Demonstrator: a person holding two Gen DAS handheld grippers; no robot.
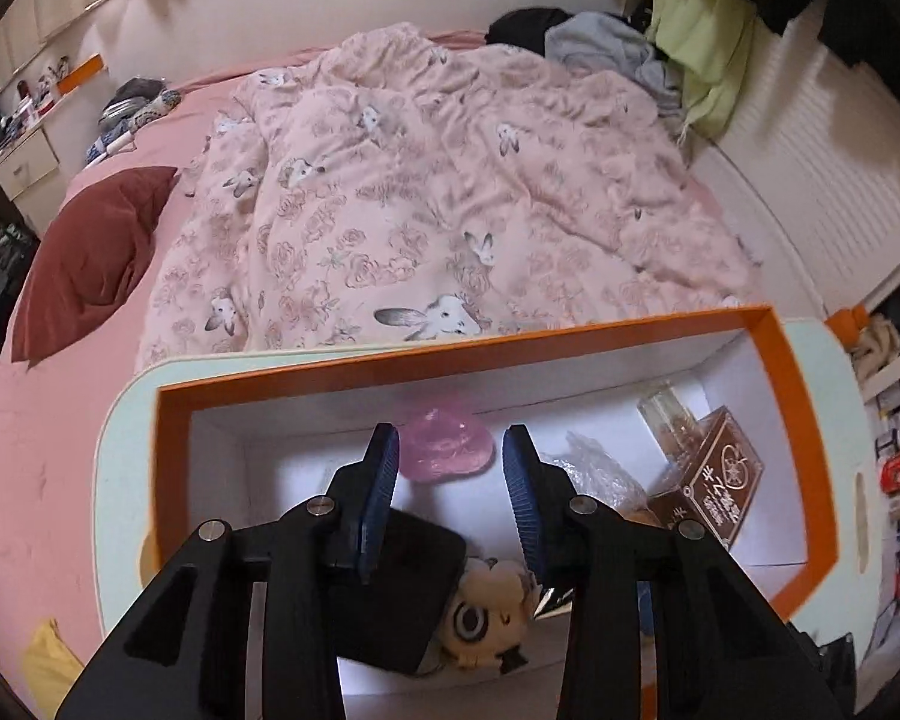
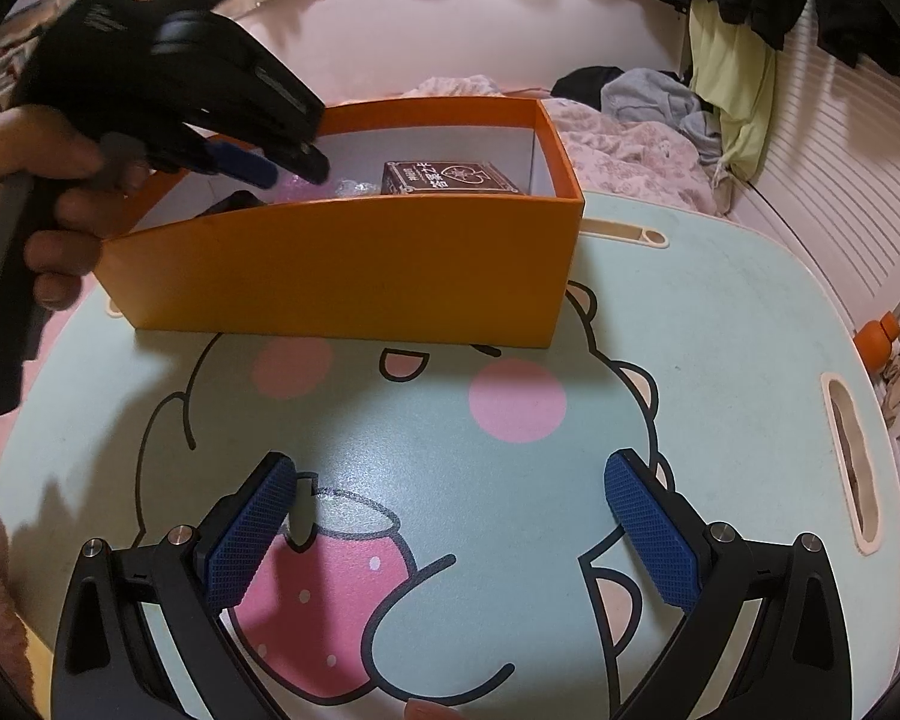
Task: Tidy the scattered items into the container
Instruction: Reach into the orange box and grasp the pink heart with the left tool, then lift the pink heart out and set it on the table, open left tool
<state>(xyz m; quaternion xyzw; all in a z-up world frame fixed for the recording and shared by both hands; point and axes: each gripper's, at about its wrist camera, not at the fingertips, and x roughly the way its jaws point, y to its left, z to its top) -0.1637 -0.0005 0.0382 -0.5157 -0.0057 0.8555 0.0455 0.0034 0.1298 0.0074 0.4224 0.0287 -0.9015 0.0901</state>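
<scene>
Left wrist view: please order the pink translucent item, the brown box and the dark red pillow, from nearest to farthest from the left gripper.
1. Pink translucent item: inside the orange box, just beyond the left gripper.
2. Brown box: inside too, off to the right.
3. Dark red pillow: on the bed, far left.

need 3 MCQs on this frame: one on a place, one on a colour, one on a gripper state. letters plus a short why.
1. Where is the brown box?
A. on the bed
B. inside the orange container
C. on the tray table, outside the container

2. What colour are the gripper pads?
A. blue
B. red
C. white

3. How does the right gripper stand?
A. shut on a plush
B. shut on a bottle
C. open and empty

Answers:
1 B: it sits between the container's white inner walls.
2 A: the textured pads are blue in both views.
3 C: its jaws stand wide over the bare printed table.
</scene>
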